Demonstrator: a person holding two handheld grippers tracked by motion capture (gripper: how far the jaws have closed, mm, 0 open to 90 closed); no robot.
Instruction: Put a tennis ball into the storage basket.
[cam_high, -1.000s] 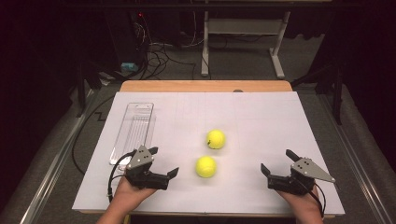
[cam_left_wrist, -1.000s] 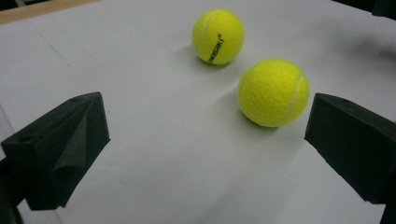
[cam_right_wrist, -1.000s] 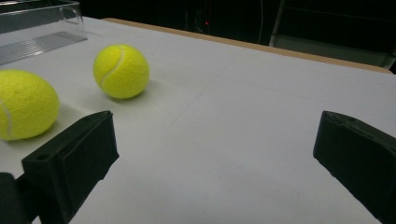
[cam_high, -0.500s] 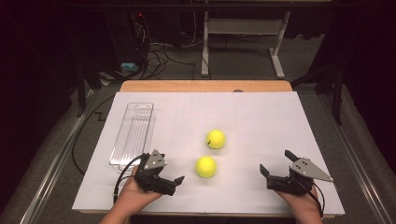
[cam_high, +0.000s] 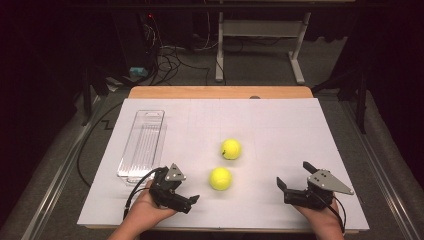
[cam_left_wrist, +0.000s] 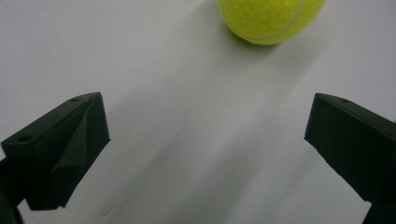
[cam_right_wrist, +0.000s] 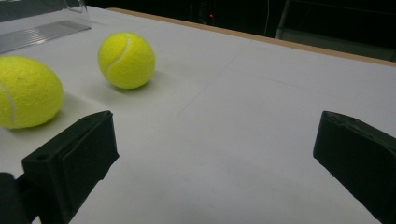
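A white sheet covers the table (cam_high: 280, 120), dark room behind. The left gripper (cam_high: 192, 201) rests at the near edge with jaws spread wide, holding nothing. The nearer tennis ball (cam_high: 220, 178) lies just ahead of its tips and slightly to their right, apart from them; in the left gripper view it sits at the top, right of centre (cam_left_wrist: 271, 18). The right gripper (cam_high: 295, 179), also wide and empty, is farther from that ball. The second tennis ball (cam_high: 231, 149) lies beyond. A ball has no long axis, so I judge only closing distance matters.
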